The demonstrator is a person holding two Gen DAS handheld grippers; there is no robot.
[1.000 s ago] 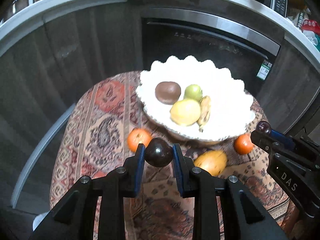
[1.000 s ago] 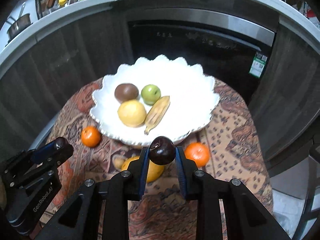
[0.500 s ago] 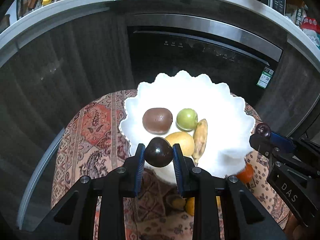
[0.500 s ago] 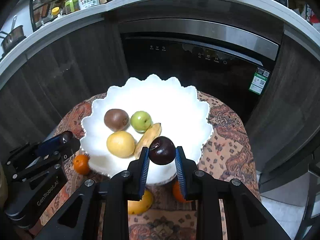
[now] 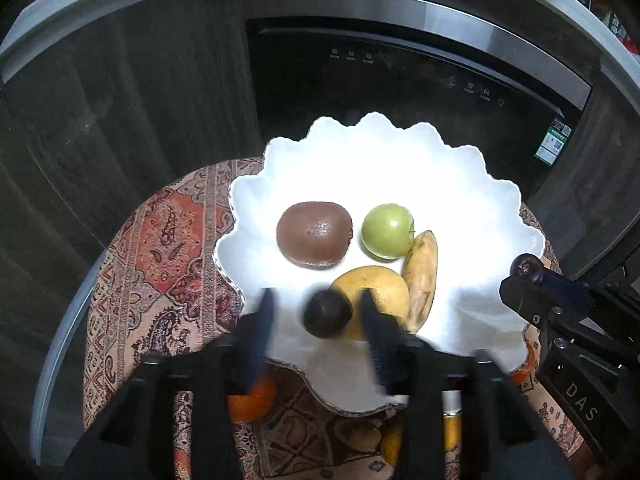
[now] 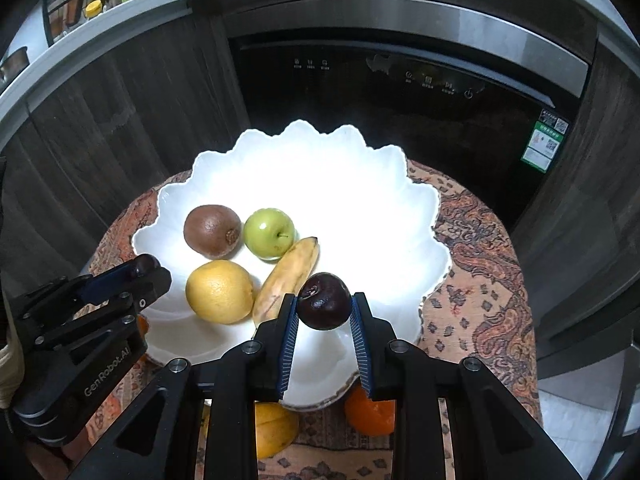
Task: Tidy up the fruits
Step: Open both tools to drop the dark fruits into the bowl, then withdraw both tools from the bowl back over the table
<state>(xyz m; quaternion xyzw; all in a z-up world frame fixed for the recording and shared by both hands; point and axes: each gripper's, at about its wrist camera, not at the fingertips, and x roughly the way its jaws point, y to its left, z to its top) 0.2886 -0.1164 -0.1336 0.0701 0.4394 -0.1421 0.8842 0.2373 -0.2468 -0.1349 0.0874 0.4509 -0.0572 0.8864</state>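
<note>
Left gripper [image 5: 316, 312] spread wide, blurred, 1 dark plum [image 5: 328, 314] loose between fingers above near rim of white bowl [image 5: 400, 152]. Right gripper [image 6: 324, 312] clamps 2nd dark plum [image 6: 325, 300] over same rim. Bowl holds 1 kiwi [image 6: 212, 236], 1 green apple [image 6: 270, 233], 1 banana [image 6: 288, 280], 1 yellow citrus [image 6: 219, 291]. On cloth near edge: 2 oranges, 1 mango [image 6: 276, 426]. Writing: "GenRobot.AI", "DAS".

I see a glossy white bowl [image 6: 400, 208] on patterned woven cloth [image 6: 472, 240]. My right tool [image 6: 323, 320] has ribbed blue pads [image 6: 289, 344] on matt black plastic.
</note>
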